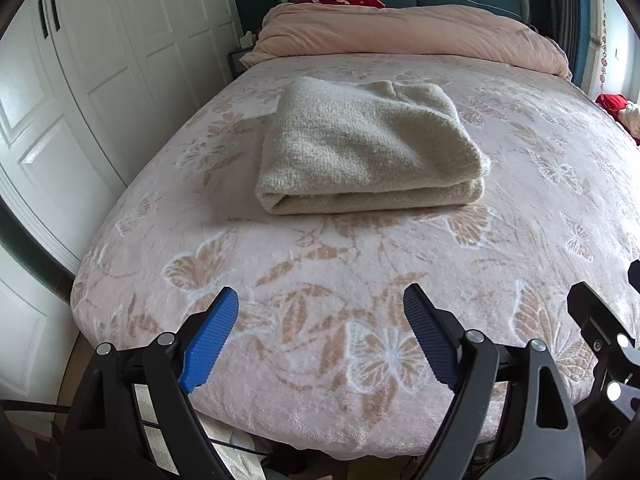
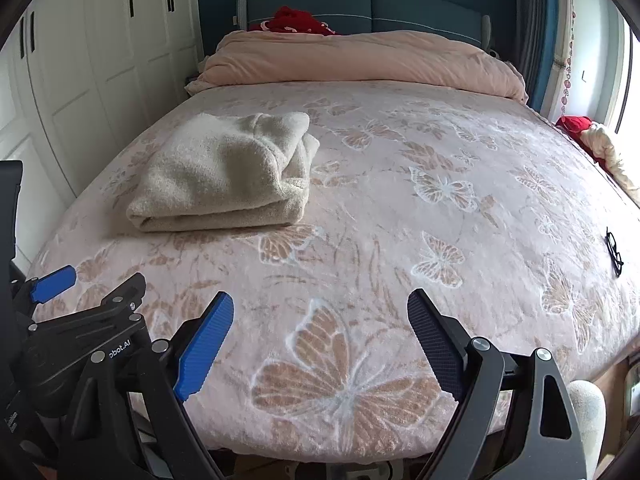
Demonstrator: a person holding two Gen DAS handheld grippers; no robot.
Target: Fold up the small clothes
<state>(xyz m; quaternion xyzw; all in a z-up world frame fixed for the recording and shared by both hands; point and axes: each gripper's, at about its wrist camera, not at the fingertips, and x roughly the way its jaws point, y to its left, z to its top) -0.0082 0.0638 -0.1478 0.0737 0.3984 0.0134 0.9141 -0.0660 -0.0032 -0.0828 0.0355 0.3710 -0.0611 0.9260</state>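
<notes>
Beige knit [image 1: 368, 148] lies folded mid-bed, nearer left edge. Left claw [image 1: 320, 340], right claw [image 2: 320, 344] spread, empty, at foot edge. Judgement: only squaring loose right-side layers remains.

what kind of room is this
Most likely a bedroom: a bed with a butterfly-print blanket fills the view, a pink duvet is bunched against the blue headboard, and white wardrobe doors line one side.

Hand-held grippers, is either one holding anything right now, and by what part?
Nothing is held. The left hand-held gripper and right hand-held gripper are both open over the bed, short of the folded beige sweater.
</notes>
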